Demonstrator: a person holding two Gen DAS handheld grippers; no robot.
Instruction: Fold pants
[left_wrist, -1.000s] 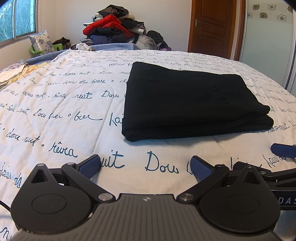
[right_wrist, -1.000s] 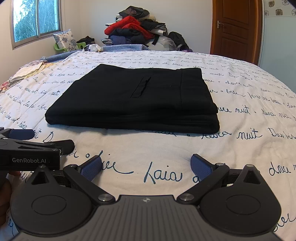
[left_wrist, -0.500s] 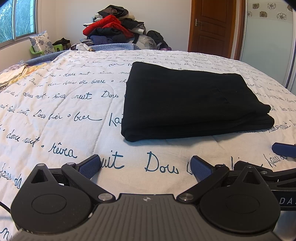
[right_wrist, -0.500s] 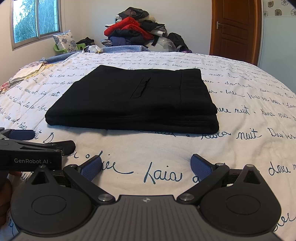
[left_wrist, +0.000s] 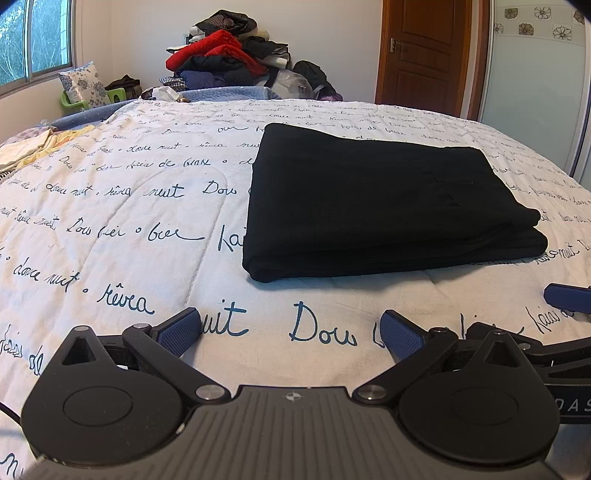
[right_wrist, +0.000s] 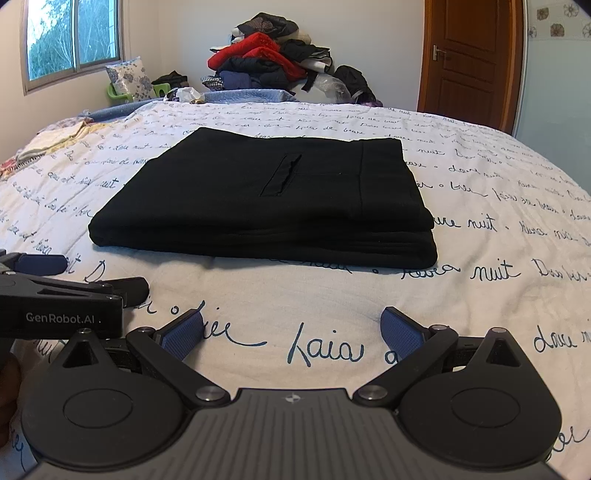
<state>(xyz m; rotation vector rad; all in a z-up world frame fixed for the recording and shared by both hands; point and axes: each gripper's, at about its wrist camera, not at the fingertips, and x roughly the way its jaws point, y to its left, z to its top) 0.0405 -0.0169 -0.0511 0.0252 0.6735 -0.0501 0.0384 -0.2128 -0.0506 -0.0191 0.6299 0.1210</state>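
The black pants (left_wrist: 376, 206) lie folded into a flat rectangle on the white bedspread (left_wrist: 129, 229) with blue handwriting. They also show in the right wrist view (right_wrist: 273, 199), with a pocket slit on top. My left gripper (left_wrist: 291, 332) is open and empty, a short way in front of the pants' near edge. My right gripper (right_wrist: 291, 330) is open and empty too, also in front of the pants. Each gripper shows at the edge of the other's view: the right one (left_wrist: 565, 299) and the left one (right_wrist: 66, 284).
A pile of clothes (left_wrist: 229, 51) sits beyond the far end of the bed. A flowered pillow (left_wrist: 83, 86) and a window are at the far left. A brown door (left_wrist: 424, 51) stands at the far right. Light fabrics (left_wrist: 29, 147) lie at the bed's left edge.
Both grippers have dipped very slightly, so the scene sits a touch higher. The pants have not moved and both grippers stay open.
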